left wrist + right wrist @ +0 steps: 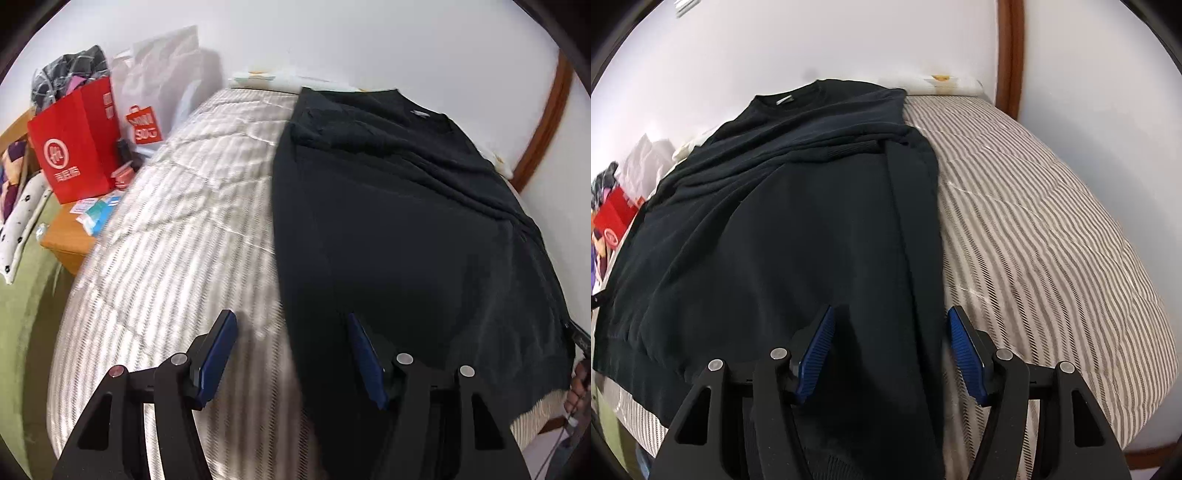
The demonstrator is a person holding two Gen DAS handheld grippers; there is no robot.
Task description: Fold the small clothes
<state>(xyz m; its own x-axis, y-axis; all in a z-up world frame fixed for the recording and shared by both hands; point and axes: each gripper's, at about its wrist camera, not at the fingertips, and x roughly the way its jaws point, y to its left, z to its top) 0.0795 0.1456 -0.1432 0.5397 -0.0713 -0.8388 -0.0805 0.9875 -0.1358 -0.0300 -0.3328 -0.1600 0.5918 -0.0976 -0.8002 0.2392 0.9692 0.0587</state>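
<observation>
"30" on white bag's red tag

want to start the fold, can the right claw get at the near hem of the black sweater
Probably yes: the right claw is open over the black sweater, and nothing lies on the fabric there.

Sweater on the bed, clutter off to my left

I see the sweater lying on the quilt, collar toward the wall. Left of the bed, a shopping bag stands on a side table. My left gripper straddles the sweater's left edge, my right gripper its right edge.
</observation>
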